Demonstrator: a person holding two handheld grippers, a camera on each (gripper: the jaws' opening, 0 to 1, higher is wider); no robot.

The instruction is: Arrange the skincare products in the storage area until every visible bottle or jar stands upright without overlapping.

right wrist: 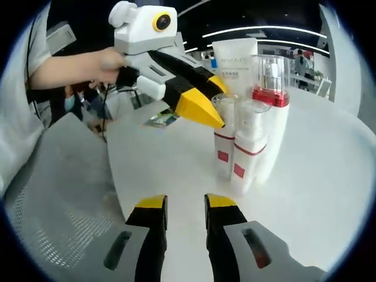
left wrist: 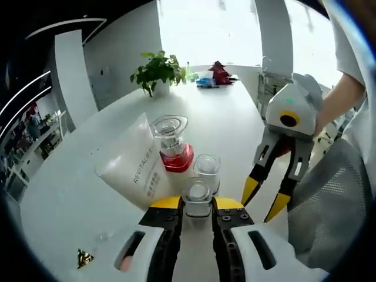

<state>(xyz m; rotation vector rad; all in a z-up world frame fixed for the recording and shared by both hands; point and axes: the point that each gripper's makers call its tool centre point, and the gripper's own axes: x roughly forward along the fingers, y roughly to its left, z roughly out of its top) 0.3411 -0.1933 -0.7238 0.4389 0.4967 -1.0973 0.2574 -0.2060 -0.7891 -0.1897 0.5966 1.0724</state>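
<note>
Left gripper view shows the left tongs (left wrist: 198,205) closed on the clear-capped small bottle (left wrist: 197,197), which stands upright on the glossy white surface (left wrist: 88,194). A second small bottle (left wrist: 207,167) stands just behind it, beside a tall bottle (left wrist: 171,144) with a red collar and a white REVITALIFT tube (left wrist: 132,164). In the right gripper view, the right tongs (right wrist: 185,202) hang open and empty before the upright cluster.
</note>
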